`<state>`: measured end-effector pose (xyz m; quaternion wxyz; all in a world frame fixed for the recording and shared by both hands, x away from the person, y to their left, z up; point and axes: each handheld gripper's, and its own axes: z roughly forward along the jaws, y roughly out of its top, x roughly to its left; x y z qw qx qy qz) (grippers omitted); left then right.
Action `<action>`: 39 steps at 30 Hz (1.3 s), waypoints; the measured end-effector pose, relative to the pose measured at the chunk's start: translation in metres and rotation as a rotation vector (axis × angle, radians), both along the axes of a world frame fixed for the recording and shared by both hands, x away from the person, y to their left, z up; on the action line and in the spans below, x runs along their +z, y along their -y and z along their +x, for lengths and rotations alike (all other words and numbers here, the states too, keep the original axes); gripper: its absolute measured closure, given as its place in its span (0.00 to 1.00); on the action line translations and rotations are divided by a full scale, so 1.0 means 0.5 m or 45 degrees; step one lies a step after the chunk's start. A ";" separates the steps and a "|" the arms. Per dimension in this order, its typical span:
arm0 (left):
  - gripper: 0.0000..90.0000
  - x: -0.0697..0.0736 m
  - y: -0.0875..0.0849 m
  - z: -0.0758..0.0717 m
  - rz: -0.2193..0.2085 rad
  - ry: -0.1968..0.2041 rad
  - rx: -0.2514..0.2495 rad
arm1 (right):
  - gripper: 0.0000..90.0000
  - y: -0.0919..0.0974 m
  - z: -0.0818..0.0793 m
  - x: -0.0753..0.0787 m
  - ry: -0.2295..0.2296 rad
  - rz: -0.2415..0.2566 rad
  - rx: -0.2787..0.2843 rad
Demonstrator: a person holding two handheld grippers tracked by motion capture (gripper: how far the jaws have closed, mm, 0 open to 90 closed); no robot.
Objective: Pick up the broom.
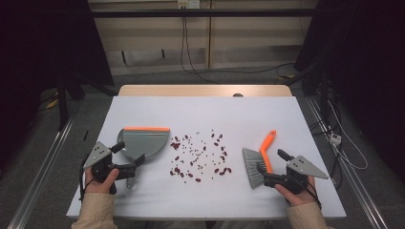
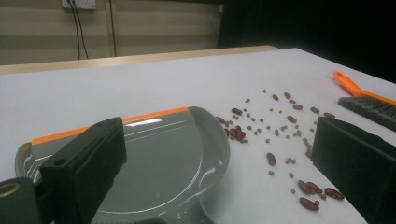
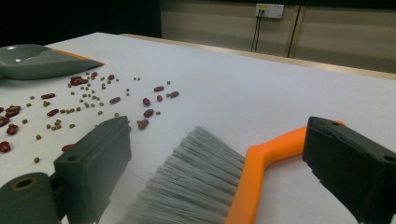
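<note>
Overhead light falls evenly on the table (image 1: 205,114); the room around stays dark, and the dustpan (image 2: 168,158) shows glare.

Beige wall (image 1: 248,33) (cables hanging), grey floor (image 1: 38,143), seemingly dim surroundings.

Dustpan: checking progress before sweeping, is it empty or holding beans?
Empty. The dustpan shows a bare grey inside; the beans lie scattered on the table beside it.

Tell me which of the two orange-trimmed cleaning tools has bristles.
The brush, lying between the right gripper's open jaws, has grey bristles. The dustpan by the left gripper is a smooth grey scoop.
</note>
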<state>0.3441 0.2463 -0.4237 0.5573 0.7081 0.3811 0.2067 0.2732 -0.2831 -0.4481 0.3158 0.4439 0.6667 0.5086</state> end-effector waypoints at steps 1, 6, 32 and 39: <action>0.04 0.000 0.000 0.000 0.001 0.000 -0.001 | 0.09 0.000 0.000 0.000 0.000 0.000 0.000; 0.04 0.001 0.001 0.001 0.001 0.003 -0.001 | 0.09 0.002 0.003 0.001 -0.005 -0.002 -0.013; 0.04 0.004 -0.001 0.001 0.003 0.015 0.013 | 0.09 0.040 0.114 0.003 -0.201 -0.074 -0.244; 0.04 0.003 0.000 0.001 0.018 0.014 0.007 | 0.14 0.035 0.144 -0.001 -0.256 -0.103 -0.288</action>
